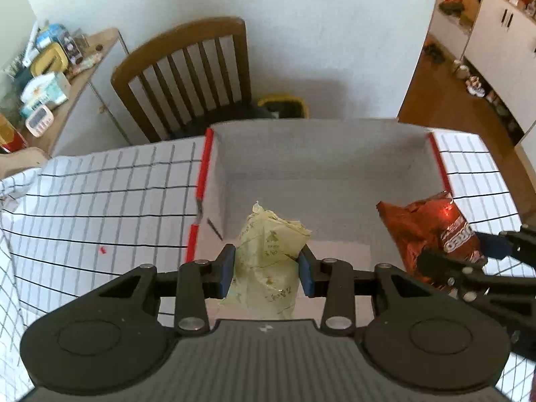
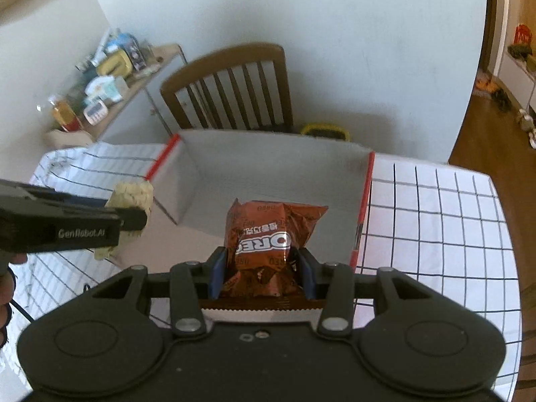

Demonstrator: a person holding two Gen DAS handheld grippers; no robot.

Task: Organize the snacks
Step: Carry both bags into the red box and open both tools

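An open grey cardboard box (image 1: 318,154) with red edges stands on the checked tablecloth; it also shows in the right wrist view (image 2: 268,164). My left gripper (image 1: 267,269) is shut on a pale yellow-green snack bag (image 1: 268,251) and holds it above the box's near edge. My right gripper (image 2: 261,269) is shut on a red-brown Oreo bag (image 2: 268,234), also over the box's near side. In the left wrist view the Oreo bag (image 1: 432,231) and right gripper (image 1: 469,261) sit at the right. In the right wrist view the left gripper (image 2: 134,216) with the pale bag (image 2: 132,196) sits at the left.
A wooden chair (image 1: 187,73) stands behind the table, with a yellow-rimmed bin (image 1: 284,105) beside it. A cluttered side shelf (image 1: 50,67) is at the far left. The white checked tablecloth (image 1: 100,201) spreads on both sides of the box.
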